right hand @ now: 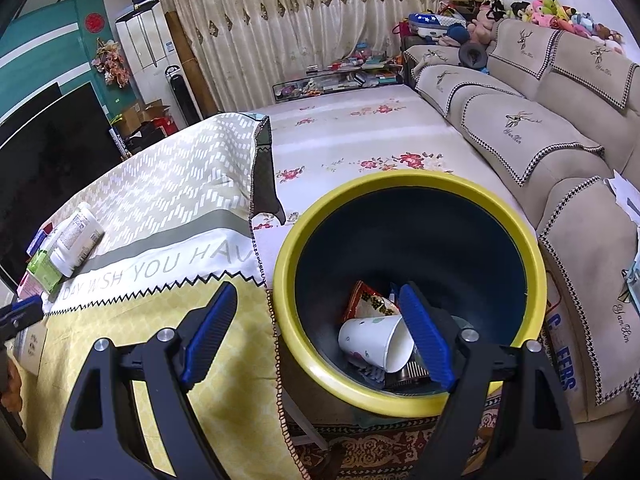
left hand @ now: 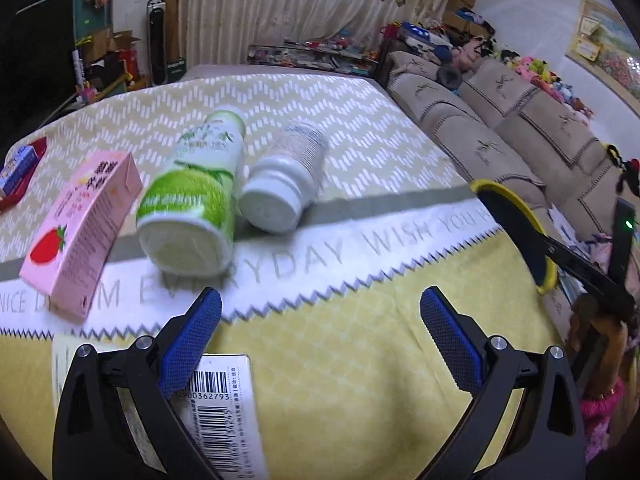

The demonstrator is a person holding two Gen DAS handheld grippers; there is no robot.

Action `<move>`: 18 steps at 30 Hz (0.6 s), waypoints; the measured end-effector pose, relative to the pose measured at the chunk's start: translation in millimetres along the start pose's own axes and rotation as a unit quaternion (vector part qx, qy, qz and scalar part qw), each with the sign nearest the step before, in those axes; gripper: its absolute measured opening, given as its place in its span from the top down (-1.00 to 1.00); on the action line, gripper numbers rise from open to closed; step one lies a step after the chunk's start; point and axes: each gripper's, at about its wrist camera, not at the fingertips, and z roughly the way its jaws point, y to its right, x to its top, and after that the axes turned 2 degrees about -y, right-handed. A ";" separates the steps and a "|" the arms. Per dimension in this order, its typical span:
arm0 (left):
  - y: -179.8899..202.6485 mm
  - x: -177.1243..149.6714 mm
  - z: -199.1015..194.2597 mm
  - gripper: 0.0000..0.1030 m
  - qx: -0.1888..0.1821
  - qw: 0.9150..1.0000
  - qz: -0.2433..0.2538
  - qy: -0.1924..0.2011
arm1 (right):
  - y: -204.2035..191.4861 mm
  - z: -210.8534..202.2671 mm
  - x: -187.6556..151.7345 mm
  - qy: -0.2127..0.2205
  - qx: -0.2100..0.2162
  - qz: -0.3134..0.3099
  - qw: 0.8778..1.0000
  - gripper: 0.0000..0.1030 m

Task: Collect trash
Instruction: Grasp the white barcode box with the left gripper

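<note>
Home living room. Shown by: sofa (right hand: 520,128) with deer-embroidered covers, plush toys (right hand: 556,12) lined along its back, full-length curtains (right hand: 288,28), dark TV (right hand: 48,144) against a teal wall, tower fan (right hand: 184,92), cardboard boxes (right hand: 148,114) on the floor, cloth-covered table (left hand: 320,128), patterned rug (right hand: 380,452).

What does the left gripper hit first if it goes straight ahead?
Likely nothing soon: the left gripper, open, points over bare tablecloth. The white bottle and green bottle lie left of that line; depth unclear.
</note>
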 end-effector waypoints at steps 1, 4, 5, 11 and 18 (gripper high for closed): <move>1.2 -5.6 -3.8 -0.90 -0.001 1.000 0.006 -0.002 | -0.9 0.7 -0.2 0.000 0.001 0.000 1.000 -0.53; 4.0 -28.6 -19.7 -0.90 -0.005 1.000 0.022 -0.009 | -3.9 -0.9 -2.1 0.001 0.007 -0.001 1.000 -0.53; 4.3 -37.5 -26.7 -0.90 -0.004 1.000 0.026 -0.011 | -5.1 -1.4 -2.4 0.001 0.008 -0.003 1.000 -0.53; -10.0 -79.8 -67.9 -0.90 0.031 0.999 0.022 -0.012 | -14.0 -5.0 -4.3 0.002 0.019 -0.012 1.000 -0.53; -31.9 -91.7 -121.7 -0.90 0.126 0.990 -0.023 0.062 | -28.1 -10.5 -5.6 0.006 0.026 -0.024 0.999 -0.53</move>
